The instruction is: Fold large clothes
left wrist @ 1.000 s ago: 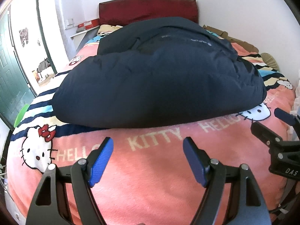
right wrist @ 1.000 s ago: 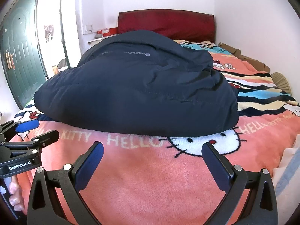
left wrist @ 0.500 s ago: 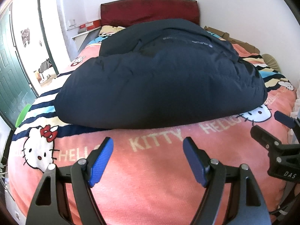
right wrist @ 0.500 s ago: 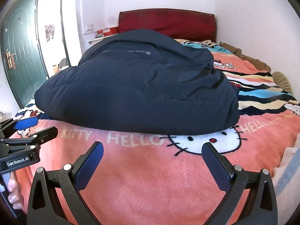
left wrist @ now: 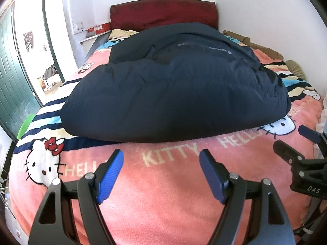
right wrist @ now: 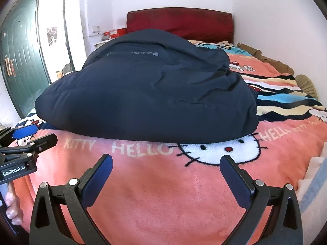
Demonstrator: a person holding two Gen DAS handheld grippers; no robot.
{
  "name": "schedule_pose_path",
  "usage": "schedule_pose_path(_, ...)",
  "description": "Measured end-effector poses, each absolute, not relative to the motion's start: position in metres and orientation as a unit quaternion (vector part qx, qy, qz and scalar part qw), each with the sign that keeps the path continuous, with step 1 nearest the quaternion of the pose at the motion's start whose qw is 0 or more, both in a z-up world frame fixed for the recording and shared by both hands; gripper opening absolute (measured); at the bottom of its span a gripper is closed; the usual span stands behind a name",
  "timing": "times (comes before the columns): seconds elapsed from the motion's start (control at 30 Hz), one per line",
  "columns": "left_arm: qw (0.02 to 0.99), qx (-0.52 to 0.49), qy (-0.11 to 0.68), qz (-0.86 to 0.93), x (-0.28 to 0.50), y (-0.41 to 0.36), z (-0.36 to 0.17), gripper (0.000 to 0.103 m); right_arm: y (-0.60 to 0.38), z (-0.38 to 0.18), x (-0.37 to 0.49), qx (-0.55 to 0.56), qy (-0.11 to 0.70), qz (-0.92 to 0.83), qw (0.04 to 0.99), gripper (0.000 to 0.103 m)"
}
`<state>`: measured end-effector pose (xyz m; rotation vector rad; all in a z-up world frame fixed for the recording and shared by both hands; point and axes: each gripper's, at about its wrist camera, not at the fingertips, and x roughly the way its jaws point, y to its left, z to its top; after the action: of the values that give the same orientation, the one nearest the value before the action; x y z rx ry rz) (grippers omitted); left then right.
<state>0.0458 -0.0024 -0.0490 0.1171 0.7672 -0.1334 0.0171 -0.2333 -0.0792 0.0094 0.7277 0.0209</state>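
A large dark navy padded coat [left wrist: 175,94] lies folded in a bulky heap in the middle of the bed; it also shows in the right wrist view [right wrist: 147,100]. My left gripper [left wrist: 161,159] is open and empty, hovering above the pink blanket short of the coat's near edge. My right gripper [right wrist: 166,163] is open and empty, also short of the near edge, more to the right. Each gripper shows at the side of the other's view: the right gripper [left wrist: 302,140] and the left gripper [right wrist: 30,136].
The bed is covered by a pink Hello Kitty blanket [left wrist: 173,194] with a striped part [right wrist: 286,100]. A dark red headboard [left wrist: 163,14] stands at the back. A green door [right wrist: 20,61] is on the left, a white wall on the right, cardboard [right wrist: 265,59] beside it.
Both grippers have drawn back a little from the coat and shifted slightly left; the coat lies as before. Both stay open.
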Motion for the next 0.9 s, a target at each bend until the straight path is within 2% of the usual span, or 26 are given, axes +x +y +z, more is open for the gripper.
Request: schedule_pose_path(0.9,0.917,0.041,0.392,-0.064,0.048,0.001,-0.058,0.076,-0.243,-0.081,0.017,0.004,0.361,0.005,0.932,0.102)
